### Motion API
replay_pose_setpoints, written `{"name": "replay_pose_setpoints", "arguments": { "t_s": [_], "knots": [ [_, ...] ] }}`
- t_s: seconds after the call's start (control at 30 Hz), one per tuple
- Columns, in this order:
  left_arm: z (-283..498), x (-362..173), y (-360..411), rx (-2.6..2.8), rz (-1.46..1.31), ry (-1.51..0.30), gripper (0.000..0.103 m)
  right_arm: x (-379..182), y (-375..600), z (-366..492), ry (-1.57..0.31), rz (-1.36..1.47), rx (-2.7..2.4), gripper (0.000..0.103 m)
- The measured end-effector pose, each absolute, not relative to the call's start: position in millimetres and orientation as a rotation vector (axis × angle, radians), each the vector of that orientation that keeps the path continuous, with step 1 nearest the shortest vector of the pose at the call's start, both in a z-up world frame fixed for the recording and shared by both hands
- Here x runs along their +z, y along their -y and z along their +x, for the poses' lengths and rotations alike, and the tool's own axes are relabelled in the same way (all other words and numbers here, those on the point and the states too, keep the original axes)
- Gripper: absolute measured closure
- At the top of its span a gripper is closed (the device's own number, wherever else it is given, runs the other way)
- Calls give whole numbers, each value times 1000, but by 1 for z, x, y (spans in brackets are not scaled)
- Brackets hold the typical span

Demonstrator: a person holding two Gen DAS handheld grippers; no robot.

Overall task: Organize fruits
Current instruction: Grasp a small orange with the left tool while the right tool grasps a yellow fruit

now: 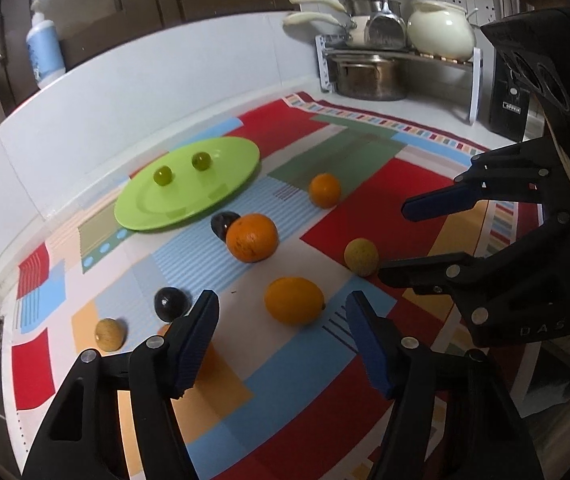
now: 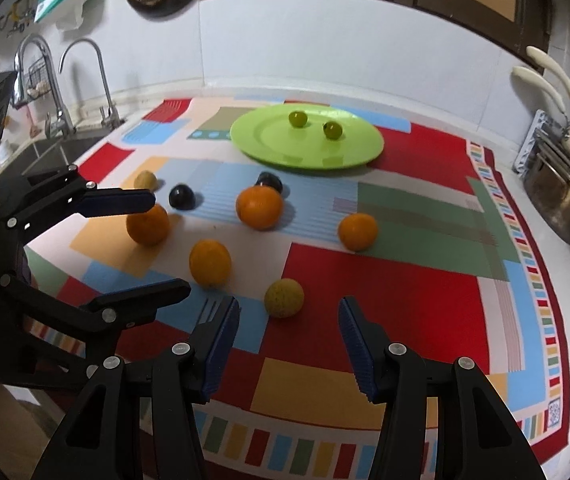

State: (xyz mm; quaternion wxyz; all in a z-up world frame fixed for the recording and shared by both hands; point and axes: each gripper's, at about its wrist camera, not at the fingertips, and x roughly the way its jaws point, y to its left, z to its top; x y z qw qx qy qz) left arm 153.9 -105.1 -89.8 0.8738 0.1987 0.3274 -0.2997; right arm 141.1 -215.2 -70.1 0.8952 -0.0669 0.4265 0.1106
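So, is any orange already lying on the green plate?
No, the green plate holds only two green grapes, and every orange lies on the cloth.

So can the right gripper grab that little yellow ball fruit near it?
Probably yes. The right gripper is open and empty, and the yellow fruit sits just ahead of its fingertips on the cloth. Nothing lies between them; the nearest orange sits apart from it.

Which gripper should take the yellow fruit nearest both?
Right, probably. The yellow fruit lies just ahead of the open right gripper; the left gripper faces an orange instead.
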Motion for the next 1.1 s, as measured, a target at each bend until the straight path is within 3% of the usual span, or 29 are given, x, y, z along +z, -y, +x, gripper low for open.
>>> {"name": "replay_pose_setpoints", "arguments": {
  "t_s": [0.57,0.83,1.1],
  "knots": [
    [175,-107,113,-636,354,-784,52,-91,218,165,-936,-80,283,62],
    [181,-112,114,-638,302,-832,64,-97,222,171,-953,-24,286,67],
    [182,-110,111,-629,266,-847,65,-98,223,172,-959,10,284,74]
  ]
}}
